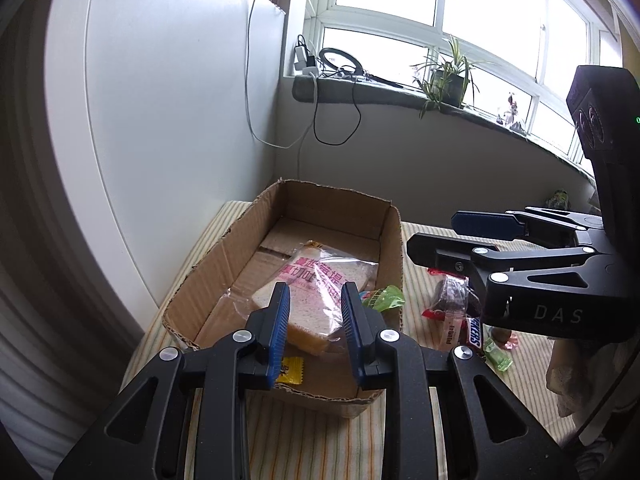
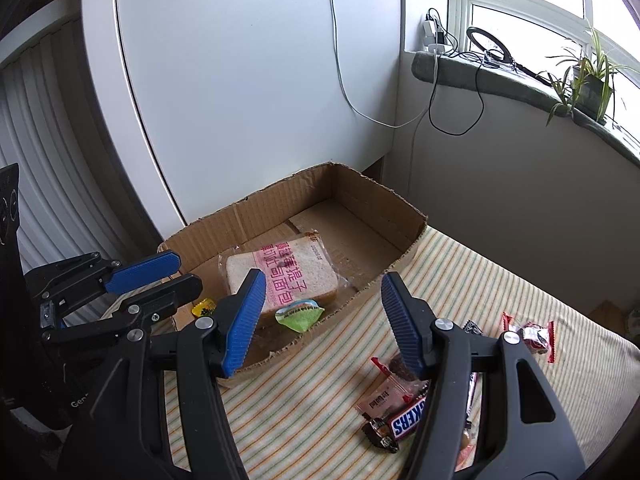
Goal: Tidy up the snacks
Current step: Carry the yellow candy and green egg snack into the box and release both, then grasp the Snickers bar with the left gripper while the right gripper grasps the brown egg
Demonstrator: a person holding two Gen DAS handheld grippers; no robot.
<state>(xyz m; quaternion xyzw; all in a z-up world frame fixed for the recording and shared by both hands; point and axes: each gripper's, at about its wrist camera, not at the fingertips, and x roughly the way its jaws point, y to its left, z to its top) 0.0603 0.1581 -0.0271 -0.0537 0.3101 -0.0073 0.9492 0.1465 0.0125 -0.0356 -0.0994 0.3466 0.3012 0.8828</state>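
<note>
An open cardboard box [image 1: 224, 248] [image 2: 280, 188] sits on a striped cloth. Inside lie a bagged slice of bread [image 1: 316, 280] [image 2: 280, 276], a green packet [image 1: 384, 296] [image 2: 298, 316] and a small yellow packet [image 1: 292, 370] [image 2: 203, 307]. My left gripper [image 1: 316, 312] [image 2: 186, 270] hovers over the box's near end, its jaws a narrow gap apart with nothing between them. My right gripper [image 2: 322, 280] [image 1: 436, 236] hangs over the box's right wall, open wide and empty. Loose on the cloth to the right are a Snickers bar [image 2: 408, 416] [image 1: 474, 330], a clear-wrapped snack [image 2: 384, 400] and a red candy [image 2: 532, 336].
The striped cloth [image 2: 320, 400] covers the table. A white panel [image 2: 260, 80] stands right behind the box. Beyond, a window sill [image 1: 400, 96] carries a potted plant [image 1: 448, 76], a ring light and cables that hang down the wall. A green candy [image 1: 498, 356] lies near the Snickers bar.
</note>
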